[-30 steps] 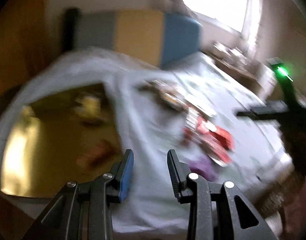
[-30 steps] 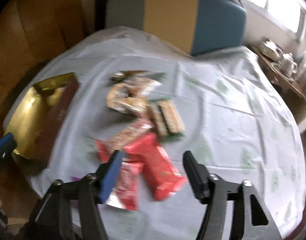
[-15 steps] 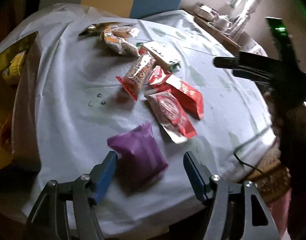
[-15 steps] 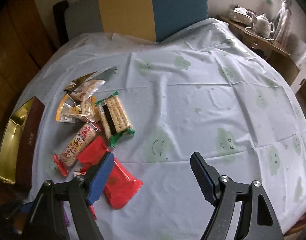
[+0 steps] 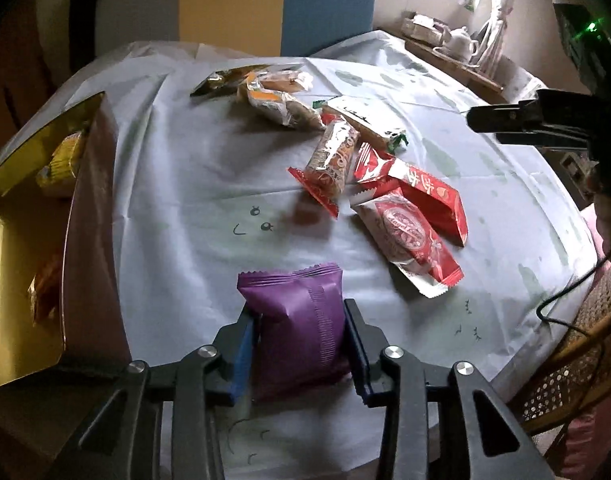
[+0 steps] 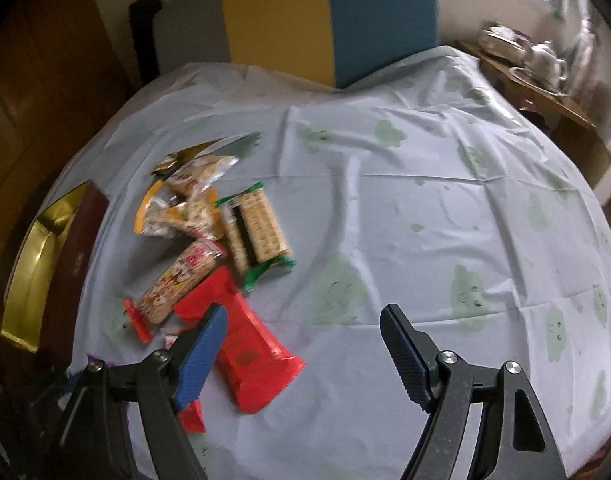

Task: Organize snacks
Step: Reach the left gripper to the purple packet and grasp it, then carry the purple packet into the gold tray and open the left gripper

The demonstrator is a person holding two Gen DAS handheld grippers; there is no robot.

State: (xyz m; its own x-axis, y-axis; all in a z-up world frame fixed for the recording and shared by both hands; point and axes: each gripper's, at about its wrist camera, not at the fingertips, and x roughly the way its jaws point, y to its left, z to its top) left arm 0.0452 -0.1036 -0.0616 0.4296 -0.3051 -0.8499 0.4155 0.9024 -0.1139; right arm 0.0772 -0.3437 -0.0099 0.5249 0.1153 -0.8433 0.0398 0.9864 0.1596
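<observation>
Low over the tablecloth (image 5: pixel 193 184), the left gripper (image 5: pixel 299 344) pinches the purple packet (image 5: pixel 301 320), while the right gripper (image 6: pixel 303 340) hovers wide open, empty, right of the packet.

The right tongs (image 6: pixel 303 336) hang with their jaws spread wide and nothing between them, over a bench (image 6: pixel 425 240) under a pale cloth with green faces. To the left lie a red pack (image 6: pixel 253 356), a cracker pack (image 6: pixel 257 228), a biscuit tube (image 6: pixel 177 284) and orange-trimmed bags (image 6: pixel 181 208), bunched together. A gold-lined box (image 6: pixel 37 264) sits at the left edge.
</observation>
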